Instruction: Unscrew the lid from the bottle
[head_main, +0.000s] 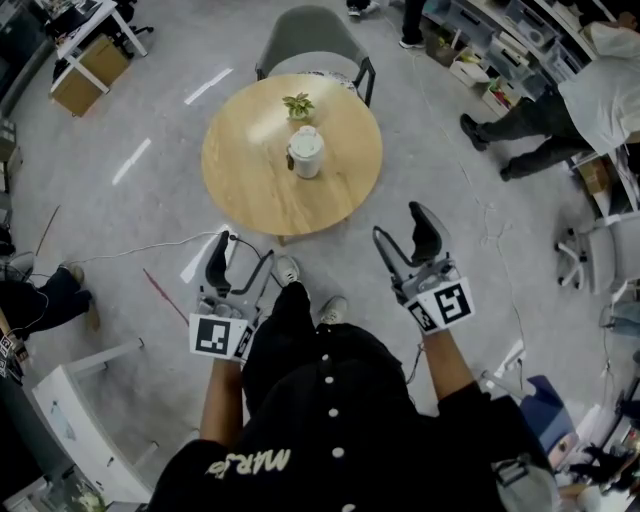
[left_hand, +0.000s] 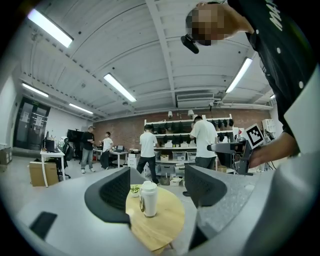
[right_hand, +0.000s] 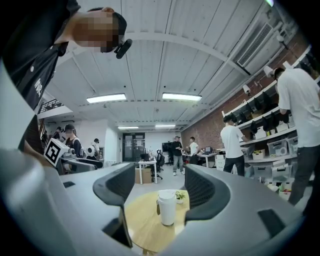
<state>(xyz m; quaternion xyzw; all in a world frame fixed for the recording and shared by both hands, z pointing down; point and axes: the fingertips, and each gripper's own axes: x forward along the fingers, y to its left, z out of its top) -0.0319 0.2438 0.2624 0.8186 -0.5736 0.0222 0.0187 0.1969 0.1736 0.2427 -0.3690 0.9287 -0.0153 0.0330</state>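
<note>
We hold left gripper (head_main: 245, 250) and right gripper (head_main: 400, 224) released, jaws apart, empty, short of round table (head_main: 240, 175); white bottle (head_main: 306, 156) upright there, lid (head_main: 306, 138) on, near small plant (head_main: 297, 104)

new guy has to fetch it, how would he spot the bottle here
Find the round light wooden table beside the grey chair. Only two things stand on it: a small green potted plant and, beside it towards the middle, the pale cylindrical bottle with a white lid, the taller one.
</note>
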